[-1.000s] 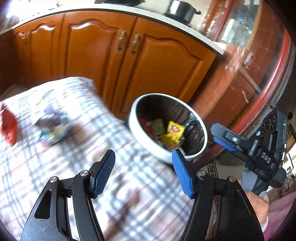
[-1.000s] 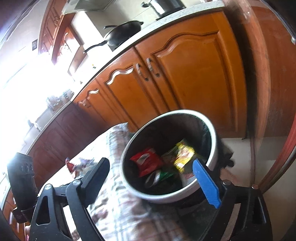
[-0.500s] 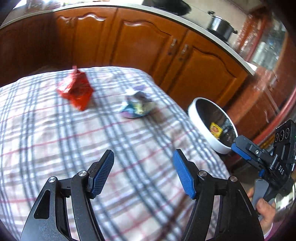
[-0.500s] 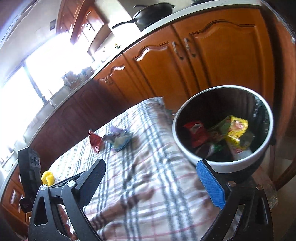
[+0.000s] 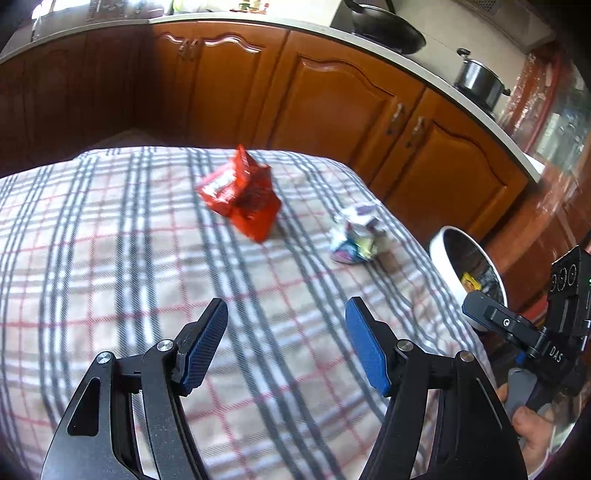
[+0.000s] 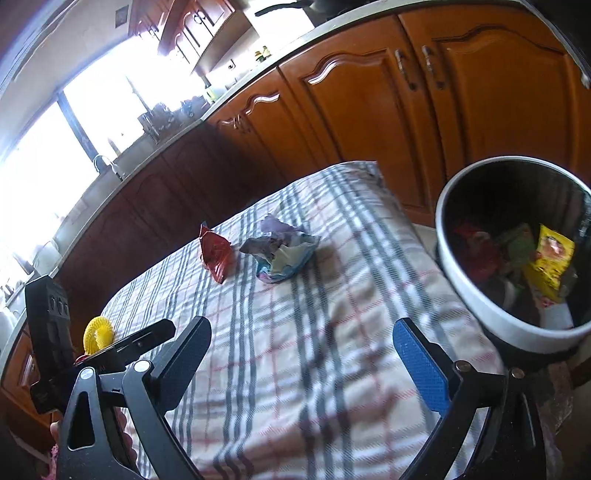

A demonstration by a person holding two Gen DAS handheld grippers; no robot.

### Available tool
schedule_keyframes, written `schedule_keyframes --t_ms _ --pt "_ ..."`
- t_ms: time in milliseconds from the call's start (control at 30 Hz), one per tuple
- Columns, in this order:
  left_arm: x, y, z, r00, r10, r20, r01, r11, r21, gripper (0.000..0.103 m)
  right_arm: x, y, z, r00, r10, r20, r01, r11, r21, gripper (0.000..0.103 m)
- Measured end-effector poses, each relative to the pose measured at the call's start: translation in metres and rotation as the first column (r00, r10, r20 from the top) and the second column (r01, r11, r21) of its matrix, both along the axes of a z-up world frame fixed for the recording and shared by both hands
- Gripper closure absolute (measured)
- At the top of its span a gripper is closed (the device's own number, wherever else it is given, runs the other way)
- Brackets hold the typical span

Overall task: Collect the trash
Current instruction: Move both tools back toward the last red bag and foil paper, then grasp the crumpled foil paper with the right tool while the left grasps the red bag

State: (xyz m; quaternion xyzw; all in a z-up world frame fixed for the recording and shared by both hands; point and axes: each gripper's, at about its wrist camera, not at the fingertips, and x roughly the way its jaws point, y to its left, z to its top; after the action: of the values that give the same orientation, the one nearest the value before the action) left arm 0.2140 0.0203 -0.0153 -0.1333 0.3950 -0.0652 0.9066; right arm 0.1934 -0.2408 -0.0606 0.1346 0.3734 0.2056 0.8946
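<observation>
Red wrapper (image 5: 240, 195) lies crumpled on plaid cloth (image 5: 110, 258), far of centre; long axis runs diagonal, one pointed corner sticking up at far end. Crumpled pale wrapper (image 5: 354, 240) just to its right, apart from it, nearer the bin (image 5: 443, 251) at table's right edge.

L gripper (image 5: 286, 343): jaws apart, nothing betw. pads; both wrappers well ahead of the fingertips, red one slightly left of the gap's line.

R gripper (image 6: 301, 365): jaws wide, empty; wrappers far ahead, left of centre.

R view only: bin contents (yellow packet (image 6: 550, 266), red and green pieces), yellow ring-shaped item (image 6: 98, 334) at near-left by L gripper body. L view only: pot (image 5: 480, 81) and pan (image 5: 384, 29) on counter.
</observation>
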Motion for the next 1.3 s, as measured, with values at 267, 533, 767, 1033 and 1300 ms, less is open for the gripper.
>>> schedule_keyframes --t_ms 267,533,767,1033,1300 --pt "0.034 0.019 0.003 1.0 0.027 0.015 -0.027 0.998 0.056 0.036 0.031 0.023 -0.005 0.999 0.028 -0.018 -0.028 1.0 -0.007 0.003" --pt "0.079 0.017 0.002 0.999 0.017 0.042 -0.022 0.991 0.128 0.036 0.061 0.031 -0.01 0.999 0.035 -0.04 -0.035 0.999 -0.004 0.003" --pt "0.113 0.018 -0.011 0.999 0.007 0.041 -0.013 0.989 0.144 0.046 0.085 0.039 -0.018 0.997 0.039 -0.065 -0.039 0.999 0.006 0.004" --pt "0.122 0.007 -0.021 0.999 -0.04 0.017 0.037 0.985 0.168 0.097 0.099 0.048 -0.031 0.993 0.076 -0.094 -0.074 0.997 0.017 0.062" --pt "0.087 -0.004 -0.01 0.997 -0.075 0.033 0.072 0.992 0.104 0.1 0.071 0.04 -0.017 0.996 0.079 -0.038 -0.079 0.997 -0.01 0.098"
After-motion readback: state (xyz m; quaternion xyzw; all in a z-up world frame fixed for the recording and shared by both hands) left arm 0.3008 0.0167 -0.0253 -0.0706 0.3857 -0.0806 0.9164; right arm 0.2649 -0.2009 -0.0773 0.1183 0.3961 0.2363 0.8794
